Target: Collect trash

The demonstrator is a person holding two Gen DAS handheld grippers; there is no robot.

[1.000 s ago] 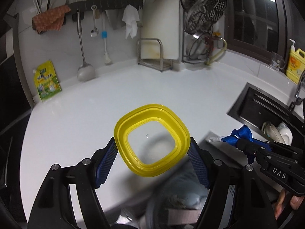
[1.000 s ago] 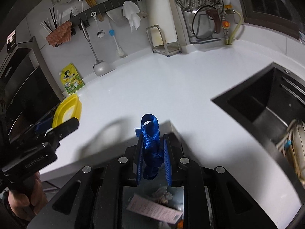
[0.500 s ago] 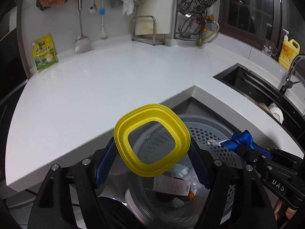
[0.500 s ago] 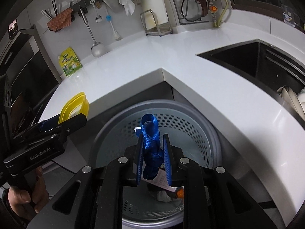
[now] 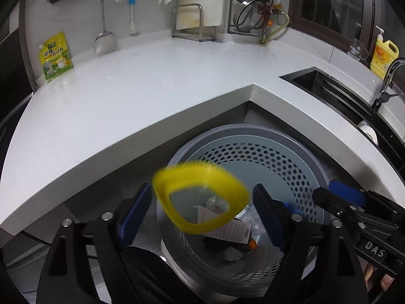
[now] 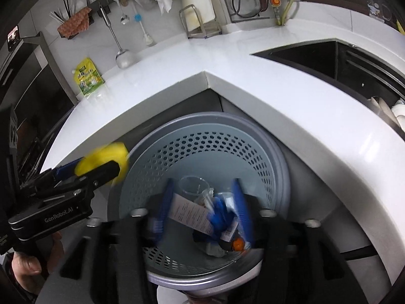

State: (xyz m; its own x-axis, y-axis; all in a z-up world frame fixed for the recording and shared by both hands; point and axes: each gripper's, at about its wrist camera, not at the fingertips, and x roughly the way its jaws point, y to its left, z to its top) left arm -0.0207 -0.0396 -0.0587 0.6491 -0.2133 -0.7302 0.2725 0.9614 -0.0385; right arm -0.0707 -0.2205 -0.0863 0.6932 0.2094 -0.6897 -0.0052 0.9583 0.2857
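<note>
I hold both tongs over the perforated bin (image 5: 253,157) under the surface (image 5: 126,96), and their jaws have just been opening, so the left tongs (image 5: 200,202) stand spread around the blurred, falling yellow lid (image 5: 200,197), and the right tongs (image 6: 202,210) stand spread while the blue ribbon (image 6: 220,215) drops at 12 o'clock

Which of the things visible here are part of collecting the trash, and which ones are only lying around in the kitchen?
Belonging to the job:
- yellow lid, blurred, loose between the open left gripper
- blue strap, blurred, below the opened right gripper
- perforated bin holding trash

Just lying about:
- green pouch
- ladle
- yellow soap bottle
- sink
</note>
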